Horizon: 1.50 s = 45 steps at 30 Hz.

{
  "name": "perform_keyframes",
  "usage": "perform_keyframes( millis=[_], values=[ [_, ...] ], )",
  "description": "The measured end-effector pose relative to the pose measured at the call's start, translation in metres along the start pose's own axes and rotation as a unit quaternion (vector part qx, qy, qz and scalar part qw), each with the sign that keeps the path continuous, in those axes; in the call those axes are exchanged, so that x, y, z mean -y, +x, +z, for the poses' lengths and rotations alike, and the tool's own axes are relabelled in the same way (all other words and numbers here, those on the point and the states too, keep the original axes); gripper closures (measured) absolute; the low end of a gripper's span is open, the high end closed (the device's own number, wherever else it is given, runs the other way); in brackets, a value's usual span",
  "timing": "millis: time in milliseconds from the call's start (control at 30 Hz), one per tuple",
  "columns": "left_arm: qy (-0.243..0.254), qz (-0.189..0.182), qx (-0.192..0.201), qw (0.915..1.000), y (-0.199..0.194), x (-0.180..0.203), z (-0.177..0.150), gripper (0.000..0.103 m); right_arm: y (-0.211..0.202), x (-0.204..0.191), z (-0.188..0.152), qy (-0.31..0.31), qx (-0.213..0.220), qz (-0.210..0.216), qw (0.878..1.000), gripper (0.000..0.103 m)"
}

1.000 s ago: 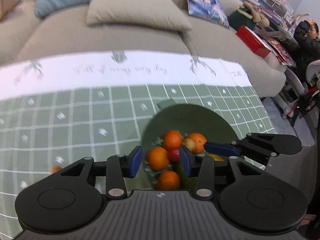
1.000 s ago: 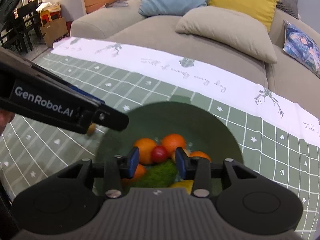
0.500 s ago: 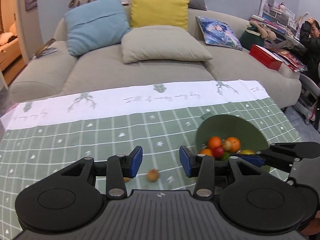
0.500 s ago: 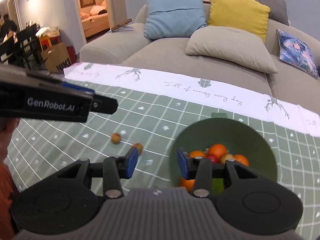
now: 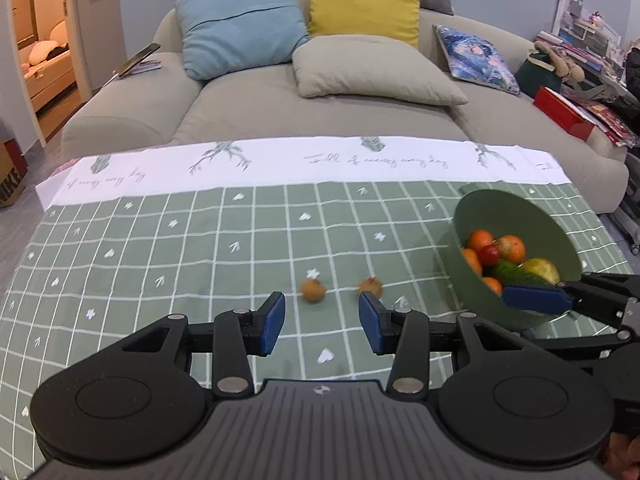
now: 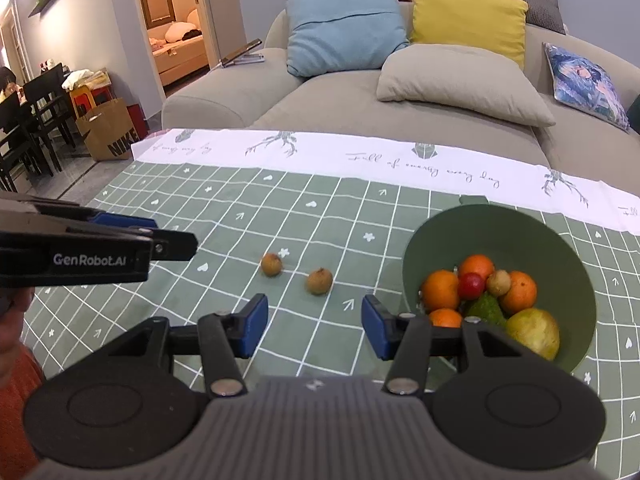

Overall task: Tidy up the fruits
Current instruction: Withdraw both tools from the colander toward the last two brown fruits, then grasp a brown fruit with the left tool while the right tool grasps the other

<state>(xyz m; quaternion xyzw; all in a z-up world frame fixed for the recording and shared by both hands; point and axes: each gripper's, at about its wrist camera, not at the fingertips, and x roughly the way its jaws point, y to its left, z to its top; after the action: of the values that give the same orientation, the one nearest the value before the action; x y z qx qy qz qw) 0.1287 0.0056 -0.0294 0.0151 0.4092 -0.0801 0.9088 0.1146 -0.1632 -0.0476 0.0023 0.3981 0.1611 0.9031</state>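
Fingers of both the left gripper (image 5: 322,322) and right gripper (image 6: 315,327) gape empty; two round, rough-looking brown fruits (image 6: 319,281) beside smooth green bowl (image 6: 520,224).

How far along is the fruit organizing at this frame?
Mostly done: the green bowl already holds oranges, a red fruit and others. Nothing is in hand; the left gripper and right gripper are both open. Left: two small brown fruits lying loose on the tablecloth.

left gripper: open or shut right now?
Open. In the left wrist view, the left gripper shows a wide gap between its blue pads, holding nothing; bare tablecloth shows through.
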Motion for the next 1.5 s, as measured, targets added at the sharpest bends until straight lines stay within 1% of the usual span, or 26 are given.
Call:
perform_keyframes(
  millis=[167,333,600,667,733,800,867,1033,1267,1367,1500],
  values=[
    [-0.011,0.002,-0.015,0.9998,0.005,-0.01,-0.014,0.052,0.008,-0.006,-0.005,-0.01,-0.01,-0.009,1.0,0.054],
    [-0.016,-0.002,-0.026,0.9995,0.013,-0.014,-0.02,0.052,0.017,-0.008,-0.007,-0.024,-0.009,-0.008,1.0,0.055],
    [-0.018,-0.012,-0.036,0.9991,0.032,-0.017,-0.016,0.054,0.039,-0.013,-0.001,-0.044,-0.014,0.0,0.999,0.056],
    [-0.021,-0.013,-0.04,0.9989,0.039,-0.019,-0.014,0.056,0.048,-0.014,0.0,-0.047,-0.019,-0.002,0.999,0.062],
    [-0.025,-0.016,-0.044,0.9986,0.047,-0.021,-0.012,0.058,0.057,-0.014,0.002,-0.049,-0.025,-0.005,0.998,0.065],
    [-0.027,-0.017,-0.052,0.9981,0.055,-0.023,-0.011,0.062,0.067,-0.013,0.003,-0.048,-0.031,-0.005,0.998,0.066],
    [-0.029,-0.018,-0.057,0.9978,0.063,-0.024,-0.008,0.063,0.076,-0.013,0.005,-0.051,-0.035,-0.008,0.998,0.07],
    [-0.043,-0.03,-0.061,0.9968,0.086,-0.03,-0.007,0.063,0.102,-0.012,0.009,-0.067,-0.044,-0.015,0.997,0.07],
    [-0.062,-0.033,-0.079,0.9944,0.115,-0.037,-0.006,0.063,0.133,-0.008,0.012,-0.076,-0.057,-0.017,0.995,0.071],
    [-0.075,-0.039,-0.088,0.9925,0.126,-0.04,-0.005,0.063,0.142,-0.008,0.012,-0.079,-0.061,-0.015,0.995,0.071],
    [-0.076,-0.043,-0.089,0.9921,0.135,-0.037,-0.002,0.063,0.15,-0.006,0.013,-0.076,-0.063,-0.012,0.995,0.072]
  ],
)
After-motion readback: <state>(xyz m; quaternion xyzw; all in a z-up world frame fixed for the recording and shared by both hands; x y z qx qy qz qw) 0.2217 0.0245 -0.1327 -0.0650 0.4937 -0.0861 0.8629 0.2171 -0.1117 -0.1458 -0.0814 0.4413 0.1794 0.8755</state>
